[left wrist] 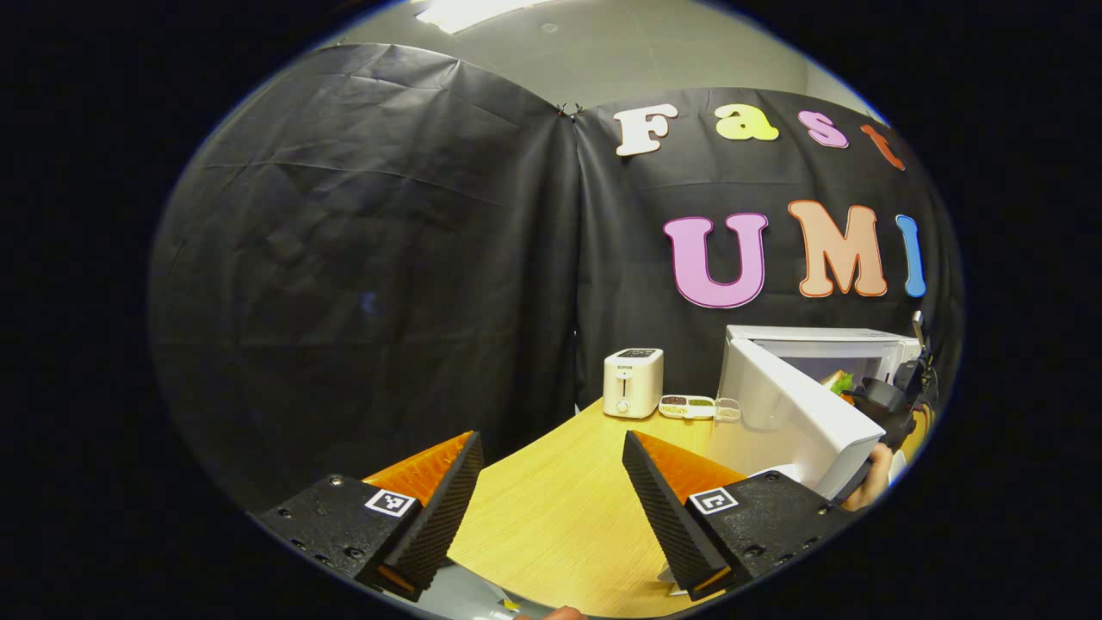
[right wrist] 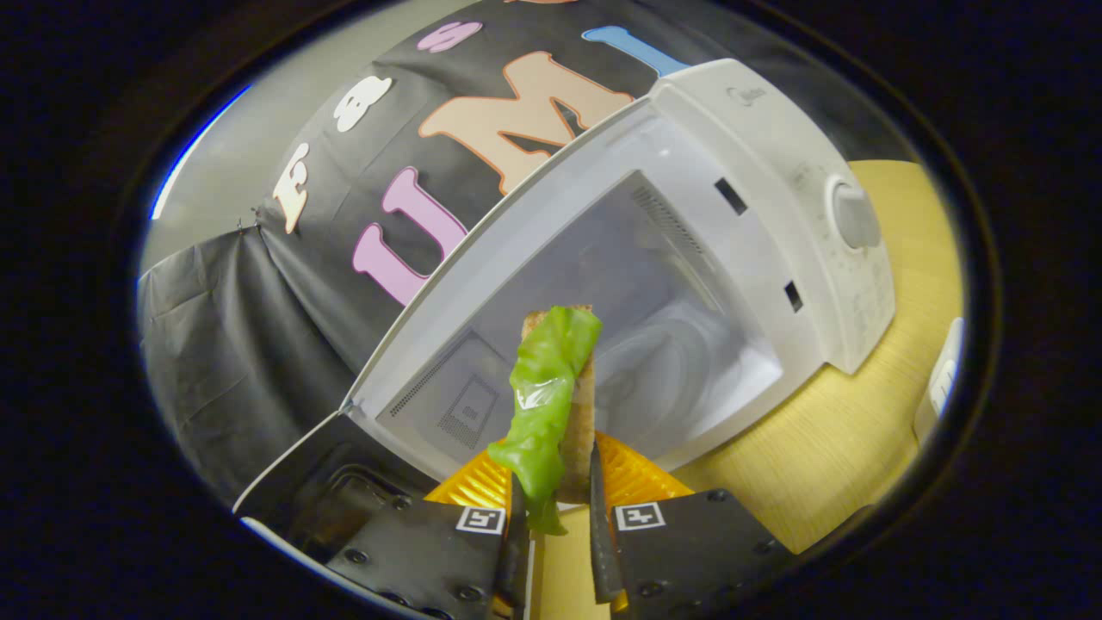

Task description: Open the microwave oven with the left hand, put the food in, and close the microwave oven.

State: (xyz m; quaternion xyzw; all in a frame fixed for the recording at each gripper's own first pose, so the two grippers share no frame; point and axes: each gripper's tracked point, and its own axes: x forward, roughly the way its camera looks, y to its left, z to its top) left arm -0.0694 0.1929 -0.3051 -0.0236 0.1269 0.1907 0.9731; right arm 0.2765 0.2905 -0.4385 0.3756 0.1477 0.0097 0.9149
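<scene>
While a toaster (left wrist: 633,382) and snack tray (left wrist: 699,406) stand beside the open microwave (right wrist: 775,172), your right gripper (right wrist: 555,508) pinches the sandwich (right wrist: 560,387) before its cavity; your left gripper (left wrist: 551,491) is spread above the desk (left wrist: 560,508).

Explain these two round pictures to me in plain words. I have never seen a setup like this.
No robot arm works here: a person holds a two-finger gripper in each hand, and a fisheye camera rides on each one.

The left gripper view looks along the left gripper, open and holding nothing, above a light wooden table. On that table stand a small white toaster, a flat divided tray of grains and a white microwave oven with its door swung open. The right gripper reaches toward the oven there.

The right gripper view looks along the right gripper. It is shut on a slice of brown bread with green lettuce, held upright before the oven's open, pale cavity.
</scene>
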